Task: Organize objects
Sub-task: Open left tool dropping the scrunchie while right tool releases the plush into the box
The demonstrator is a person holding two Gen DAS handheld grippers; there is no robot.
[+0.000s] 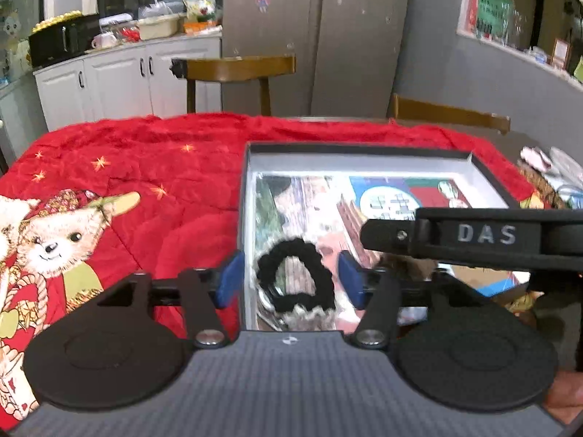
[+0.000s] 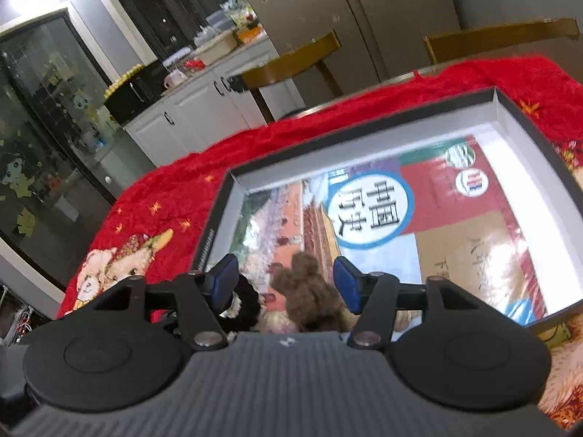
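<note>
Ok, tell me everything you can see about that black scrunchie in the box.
The black scrunchie is a ruffled fabric loop, soft and knitted-looking, lying flat and slightly squashed near the front left corner of the shallow box. It rests on the printed book cover lining the box and partly overlaps a paler frilled scrunchie under its near edge. It sits between the blue pads of the open left gripper, which do not press on it. A brown fluffy scrunchie lies to its right.

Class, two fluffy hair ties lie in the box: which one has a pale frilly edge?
The black hair scrunchie; the brown fuzzy scrunchie beside it is plain brown.
</note>
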